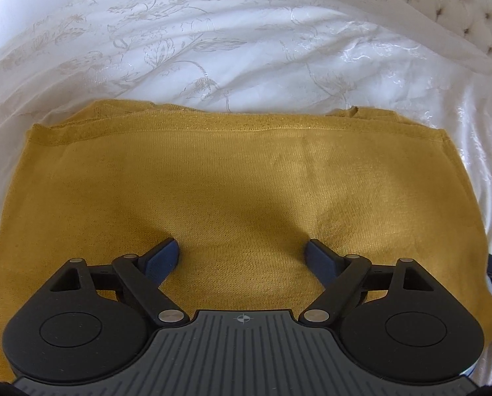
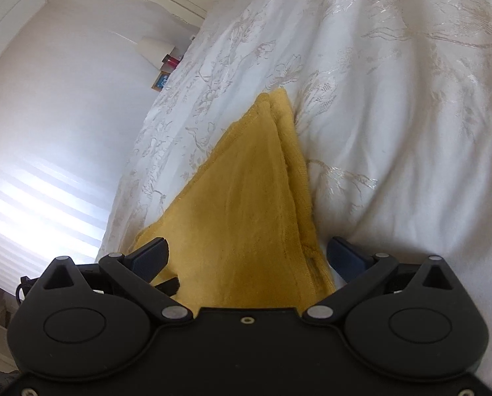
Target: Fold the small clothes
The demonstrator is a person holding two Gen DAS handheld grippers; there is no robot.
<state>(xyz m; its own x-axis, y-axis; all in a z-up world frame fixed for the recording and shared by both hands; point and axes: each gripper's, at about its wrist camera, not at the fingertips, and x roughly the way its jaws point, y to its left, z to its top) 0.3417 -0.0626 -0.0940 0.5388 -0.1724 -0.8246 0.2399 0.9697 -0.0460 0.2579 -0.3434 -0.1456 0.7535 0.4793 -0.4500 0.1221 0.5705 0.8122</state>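
A mustard-yellow knitted garment [image 1: 232, 178] lies folded flat in layers on a white bed cover. My left gripper [image 1: 242, 250] hangs just above its near half, jaws wide open, nothing between the blue pads. In the right wrist view the same yellow garment [image 2: 246, 198] runs away as a narrow wedge. My right gripper [image 2: 247, 250] is open too, and its fingers straddle the garment's near edge: the left fingertip [image 2: 153, 252] is over the cloth and the right fingertip [image 2: 343, 252] is over the bed cover. Neither pad presses on the fabric.
The white bed cover [image 1: 246, 49] with a pale floral pattern spreads beyond the garment, wrinkled. A tufted headboard [image 1: 443, 3] stands at the far right. Beside the bed is a nightstand with a lamp [image 2: 155, 48] and small items, near a bright window blind [image 2: 38, 204].
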